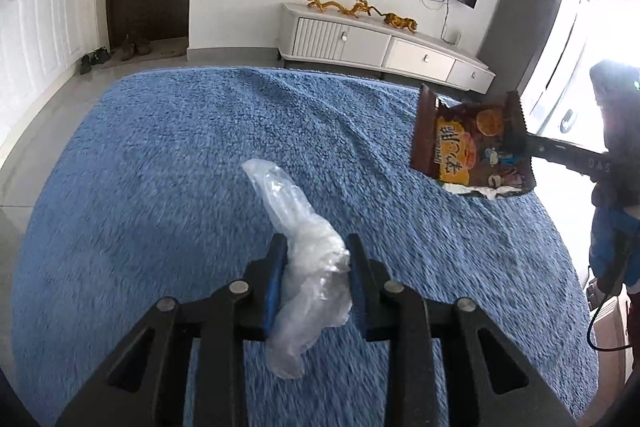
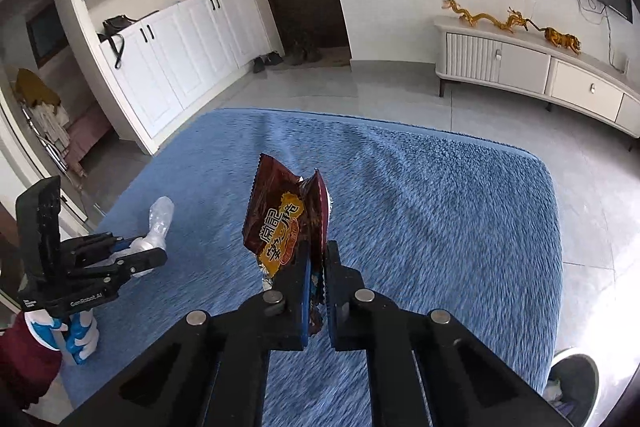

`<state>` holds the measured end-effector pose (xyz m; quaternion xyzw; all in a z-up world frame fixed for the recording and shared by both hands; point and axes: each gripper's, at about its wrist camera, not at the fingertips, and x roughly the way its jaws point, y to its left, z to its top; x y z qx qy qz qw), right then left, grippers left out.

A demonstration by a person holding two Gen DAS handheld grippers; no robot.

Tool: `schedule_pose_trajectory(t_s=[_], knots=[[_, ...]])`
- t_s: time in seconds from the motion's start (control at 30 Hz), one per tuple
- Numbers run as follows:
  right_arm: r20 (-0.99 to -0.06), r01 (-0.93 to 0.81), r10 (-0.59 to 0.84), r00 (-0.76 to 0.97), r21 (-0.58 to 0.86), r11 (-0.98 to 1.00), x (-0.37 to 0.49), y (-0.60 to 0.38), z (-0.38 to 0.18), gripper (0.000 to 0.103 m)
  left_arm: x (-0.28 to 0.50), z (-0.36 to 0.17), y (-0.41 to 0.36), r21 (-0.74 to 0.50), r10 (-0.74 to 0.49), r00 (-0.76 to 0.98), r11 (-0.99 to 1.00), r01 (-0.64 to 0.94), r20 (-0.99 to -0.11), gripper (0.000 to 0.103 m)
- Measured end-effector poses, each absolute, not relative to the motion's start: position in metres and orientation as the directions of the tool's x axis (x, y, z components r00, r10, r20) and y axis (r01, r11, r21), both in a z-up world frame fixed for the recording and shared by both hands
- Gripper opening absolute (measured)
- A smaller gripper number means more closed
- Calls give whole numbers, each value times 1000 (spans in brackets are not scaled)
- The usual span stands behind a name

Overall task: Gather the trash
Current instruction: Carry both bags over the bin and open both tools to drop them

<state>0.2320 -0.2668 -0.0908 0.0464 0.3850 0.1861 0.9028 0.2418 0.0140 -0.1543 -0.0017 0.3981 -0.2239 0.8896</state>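
Left gripper (image 1: 318, 247): clamped on a crumpled clear bag (image 1: 308, 259), lifted above the blue rug (image 1: 160, 167), both ends hanging free of the pads. Right gripper (image 2: 318, 259): closed tight on the bottom edge of a brown wrapper (image 2: 280, 215), upright and off the rug. At far right, near the rug's corner, part of a dark bin (image 2: 576, 383) at the frame's edge.
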Motion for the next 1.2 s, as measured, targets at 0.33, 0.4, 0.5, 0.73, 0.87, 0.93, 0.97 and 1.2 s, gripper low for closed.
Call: schedule_pose_trajectory(t_s=[0.33,0.4,0.5,0.73,0.87,0.93,0.97,1.2], knots=[[-659,-298,363,659,215,930,176,-263,-77,7,203,-143,24,-174,-367,605,919,354,-707,28],[-653,-290,357,668,213,933,166,-264,-74,7,196,-141,22,-164,-357,609,922,350,-709,28],[-648,-278,347,678,211,937,154,-271,-74,7,184,-138,15,-127,-329,623,929,347,-710,28],[-643,-242,313,699,200,950,129,-287,-77,7,162,-125,-14,-44,-284,654,933,358,-701,28],[-640,-208,288,712,200,958,120,-304,-80,7,156,-123,-31,-9,-272,655,927,375,-705,28],[-639,-192,276,717,200,961,116,-313,-82,7,154,-124,-39,6,-266,653,924,383,-709,28],[-637,-182,271,722,203,962,114,-318,-82,7,152,-124,-44,14,-264,651,921,389,-712,28],[-612,-112,230,757,226,968,94,-355,-86,7,150,-123,-77,54,-258,641,903,426,-722,28]])
